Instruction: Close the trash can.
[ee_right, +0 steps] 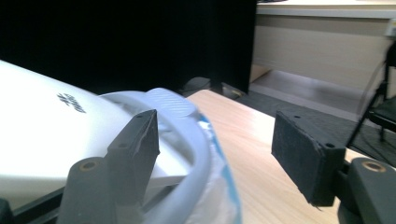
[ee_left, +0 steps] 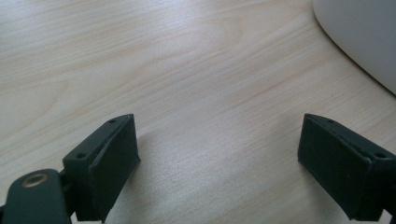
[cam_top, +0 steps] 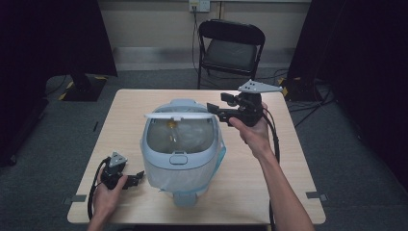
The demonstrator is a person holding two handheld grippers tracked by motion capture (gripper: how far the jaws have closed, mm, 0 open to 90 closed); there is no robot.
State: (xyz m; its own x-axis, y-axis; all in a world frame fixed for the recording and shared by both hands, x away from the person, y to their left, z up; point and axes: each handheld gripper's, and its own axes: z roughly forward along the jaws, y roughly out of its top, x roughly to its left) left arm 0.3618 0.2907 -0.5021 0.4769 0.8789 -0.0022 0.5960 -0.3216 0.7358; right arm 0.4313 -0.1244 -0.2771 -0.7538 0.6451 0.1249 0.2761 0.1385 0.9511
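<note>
A pale grey-blue bin (cam_top: 180, 154) with a clear liner bag stands mid-table, its white lid (cam_top: 179, 115) tipped up at the back. My right gripper (cam_top: 216, 108) is held above the table at the bin's far right, jaws pointing left at the lid's end. In the right gripper view it (ee_right: 219, 144) is open: one jaw lies over the white lid (ee_right: 42, 135), the bin's rim (ee_right: 205, 154) runs between the jaws, and neither pad presses on it. My left gripper (cam_top: 139, 175) rests on the table at the bin's near left, open (ee_left: 219, 154) with nothing between its jaws.
The wooden table (cam_top: 260, 192) has bare room to the right and left of the bin. A corner of the bin (ee_left: 364, 37) shows at the top right of the left gripper view. A black folding chair (cam_top: 231, 48) stands behind the table, with dark curtains at both sides.
</note>
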